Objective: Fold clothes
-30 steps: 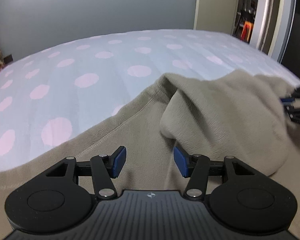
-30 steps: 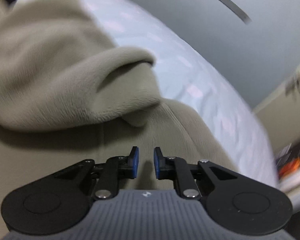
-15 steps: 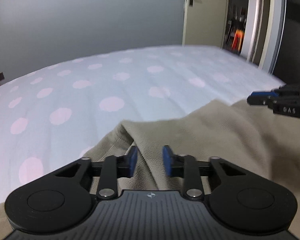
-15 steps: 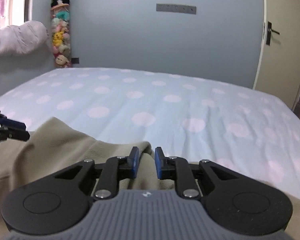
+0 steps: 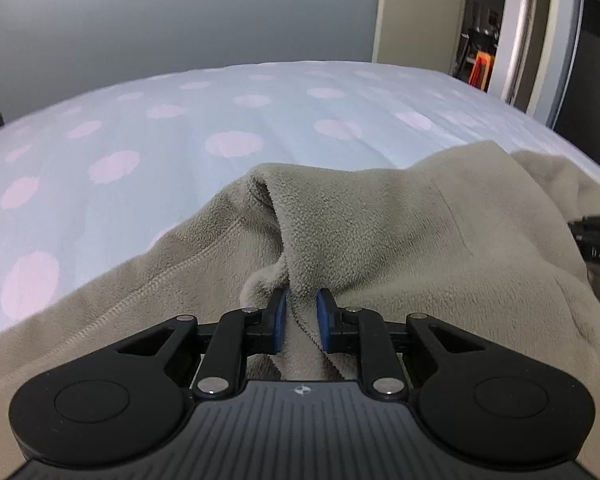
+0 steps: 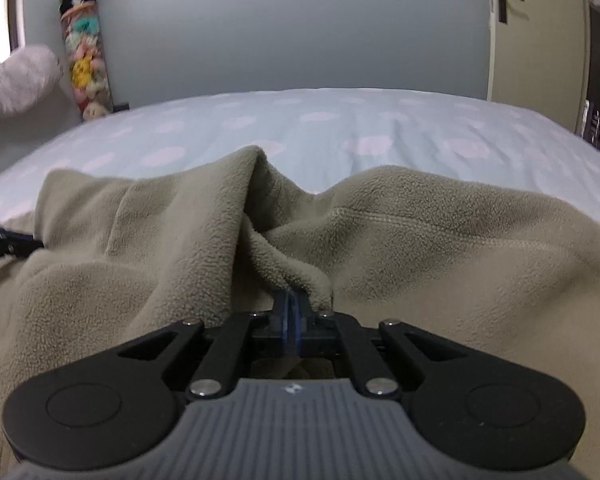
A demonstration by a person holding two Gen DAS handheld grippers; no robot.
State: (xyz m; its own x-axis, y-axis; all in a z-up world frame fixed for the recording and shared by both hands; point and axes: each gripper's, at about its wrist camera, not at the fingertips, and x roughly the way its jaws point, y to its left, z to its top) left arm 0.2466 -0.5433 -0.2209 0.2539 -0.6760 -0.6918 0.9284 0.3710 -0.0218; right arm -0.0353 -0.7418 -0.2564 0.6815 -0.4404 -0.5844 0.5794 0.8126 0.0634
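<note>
Left wrist view: left gripper [image 5: 302,322] has its blue pads nearly closed w/ a ridge of the beige fleece garment [image 5: 400,232] pinched between them. Garment lies bunched on the polka-dot bed [image 5: 228,120], near edge. Right wrist view: right gripper [image 6: 291,316] pads pressed together on another fleece fold [image 6: 296,272]. 2 grips on 2 spots, prob so the cloth can be lifted/spread evenly for a fold.

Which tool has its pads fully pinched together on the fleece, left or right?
The right tool: its blue pads meet on a fold of the beige fleece garment. The left tool grips a thicker ridge, so a fleece-filled gap shows between its pads.
</note>
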